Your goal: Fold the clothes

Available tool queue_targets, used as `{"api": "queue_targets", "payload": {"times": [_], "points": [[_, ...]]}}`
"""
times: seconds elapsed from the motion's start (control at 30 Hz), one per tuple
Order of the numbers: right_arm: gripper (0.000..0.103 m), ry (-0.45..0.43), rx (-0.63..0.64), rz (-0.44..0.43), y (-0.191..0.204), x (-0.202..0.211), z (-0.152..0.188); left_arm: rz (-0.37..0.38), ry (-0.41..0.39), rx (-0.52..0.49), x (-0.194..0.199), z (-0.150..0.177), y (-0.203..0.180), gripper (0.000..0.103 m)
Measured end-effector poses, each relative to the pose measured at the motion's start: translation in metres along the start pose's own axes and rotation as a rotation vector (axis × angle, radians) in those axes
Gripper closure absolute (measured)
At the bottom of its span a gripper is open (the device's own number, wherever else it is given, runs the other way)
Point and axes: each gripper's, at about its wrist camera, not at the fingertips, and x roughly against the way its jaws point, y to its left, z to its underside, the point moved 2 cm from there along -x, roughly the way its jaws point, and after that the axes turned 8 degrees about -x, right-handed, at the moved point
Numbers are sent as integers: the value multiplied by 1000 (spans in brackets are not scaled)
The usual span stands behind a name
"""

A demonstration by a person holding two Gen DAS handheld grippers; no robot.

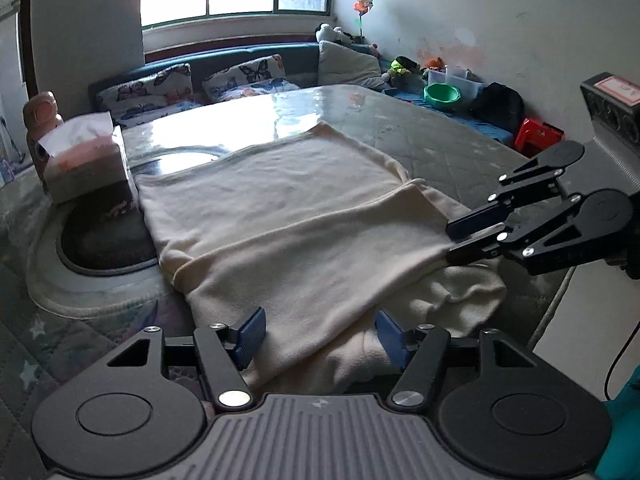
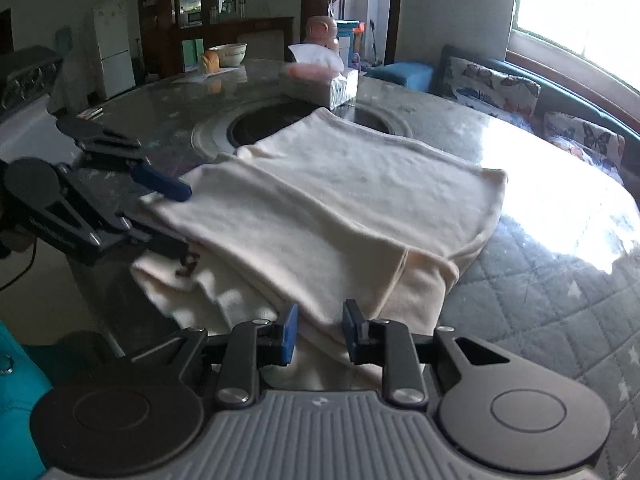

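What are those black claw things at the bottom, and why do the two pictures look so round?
Those are two-finger grippers, tools a person holds, one in each hand. Each carries a wide-angle camera looking along its fingers, which bends the picture. One picture comes from the left gripper, the other from the right gripper. On the table lie a cream cloth, partly folded, and a tissue box. The left gripper's jaws stand open around the cloth's near edge. The right one's are narrow with cloth between them; whether they pinch it, I cannot tell.
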Motion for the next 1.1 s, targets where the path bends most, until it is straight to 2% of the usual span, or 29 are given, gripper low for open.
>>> {"api": "queue_targets", "payload": {"times": [0.13,0.27,0.43,0.53,0.57,0.6,0.7,0.77,0.87,1.1], "points": [[78,-23,-10,-12,-3,13,-3,36,-17,-47,21,1,-2,38],[74,-12,31,-9,0,23,-2,76,-23,-149,30,6,-23,38],[67,6,88,-3,5,32,5,57,-33,-259,22,13,-43,38],[65,23,114,9,7,35,11,42,-27,-294,14,18,-45,46],[65,26,128,18,7,36,13,23,-30,-315,12,19,-47,52],[62,29,142,28,7,37,15,9,-32,-327,11,20,-48,64],[59,38,182,39,10,38,21,17,-40,-297,8,17,-44,84],[57,44,225,36,13,38,24,12,-51,-267,7,13,-39,88],[49,26,289,22,21,38,26,24,-62,-191,6,2,-24,89],[48,-29,361,-26,30,19,24,81,-55,-38,-9,-17,7,90]]}}
